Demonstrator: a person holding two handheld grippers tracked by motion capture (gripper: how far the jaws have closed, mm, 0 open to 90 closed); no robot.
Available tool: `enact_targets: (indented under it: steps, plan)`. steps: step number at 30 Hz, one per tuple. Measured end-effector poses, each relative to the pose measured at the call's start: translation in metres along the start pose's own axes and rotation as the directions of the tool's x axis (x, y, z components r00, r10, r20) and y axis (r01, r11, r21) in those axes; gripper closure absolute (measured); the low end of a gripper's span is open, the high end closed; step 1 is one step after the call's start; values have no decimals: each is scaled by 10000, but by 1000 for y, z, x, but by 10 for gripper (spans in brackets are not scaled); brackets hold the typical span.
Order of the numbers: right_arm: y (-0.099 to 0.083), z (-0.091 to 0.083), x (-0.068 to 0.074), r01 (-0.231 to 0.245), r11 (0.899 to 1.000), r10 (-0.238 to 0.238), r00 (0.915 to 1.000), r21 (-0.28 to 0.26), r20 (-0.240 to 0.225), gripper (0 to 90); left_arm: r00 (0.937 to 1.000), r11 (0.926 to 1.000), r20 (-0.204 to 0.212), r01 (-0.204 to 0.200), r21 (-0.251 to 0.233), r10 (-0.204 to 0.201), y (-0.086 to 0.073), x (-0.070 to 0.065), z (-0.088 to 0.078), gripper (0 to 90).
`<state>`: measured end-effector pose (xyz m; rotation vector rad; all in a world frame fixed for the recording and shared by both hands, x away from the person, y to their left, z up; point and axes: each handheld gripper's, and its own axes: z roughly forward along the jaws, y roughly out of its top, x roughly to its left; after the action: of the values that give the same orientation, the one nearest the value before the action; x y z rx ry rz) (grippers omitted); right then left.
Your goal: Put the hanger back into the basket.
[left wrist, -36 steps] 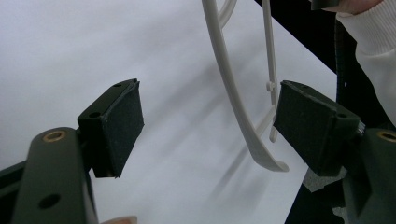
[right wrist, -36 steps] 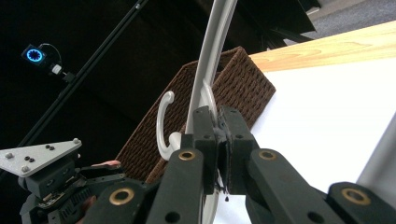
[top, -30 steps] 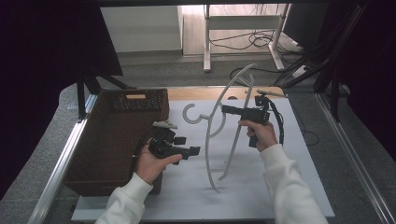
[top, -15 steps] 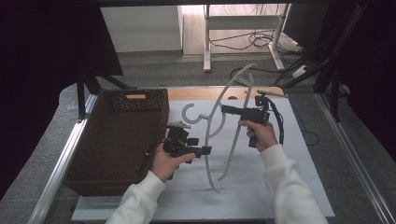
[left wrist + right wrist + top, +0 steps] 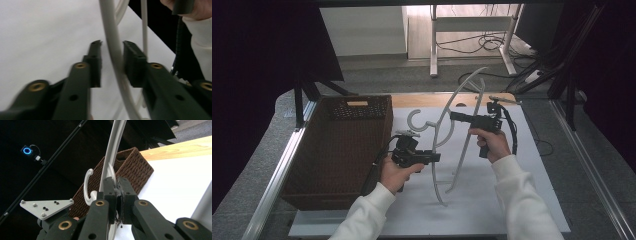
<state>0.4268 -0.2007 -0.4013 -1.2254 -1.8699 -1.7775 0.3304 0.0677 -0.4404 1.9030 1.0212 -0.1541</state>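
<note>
**Desk:** What is nearest the camera, and where does the work stand?

**Caption writer:** Nearest the person, the left claw (image 5: pixel 434 156) reaches in level from the basket (image 5: pixel 337 150) side toward the lower arm of the white hanger (image 5: pixel 112 37). Its jaws have just been closing with that arm between them. One jaw touches the arm and a thin gap shows at the other, so it is not yet pinching.

**Desk:** Which way does the hanger run?

**Caption writer:** Its long curve rises from just above the white table (image 5: pixel 492 210), crosses the left jaws and leans up and away from the person. Farther off, the right claw (image 5: pixel 453 116) is pressed together on the hanger's middle, near the hook (image 5: pixel 414 120), and holds the hanger up. The left claw is the nearer one to the free lower end
</note>
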Motion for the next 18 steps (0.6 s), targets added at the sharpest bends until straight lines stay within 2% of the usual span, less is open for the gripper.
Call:
enact_targets:
  steps: [5, 7, 12, 16, 18]
  plan:
    - [0, -1, 1, 60, 10000, -60, 10000, 25, -19, 862, 9999, 10000, -50, 90, -12, -90, 1, 0, -1, 778]
    - [1, -2, 1, 136, 9999, -135, 9999, 16, -48, 859, 9997, 9996, 35, 249, -95, -249, 1, 1, -3, 785]
    - [2, -5, -1, 144, 9998, -145, 9998, -133, -134, 852, 9960, 9962, 529, 740, -449, -716, 1, 5, -7, 799]
    - [3, -8, -1, 174, 9997, -176, 9997, -161, -174, 839, 9931, 9923, 702, 993, -746, -942, 1, 7, -10, 808]
    - [3, -9, -1, 136, 9997, -136, 9999, -181, 4, 830, 9939, 9907, 600, 981, -941, -927, 1, 6, -10, 808]
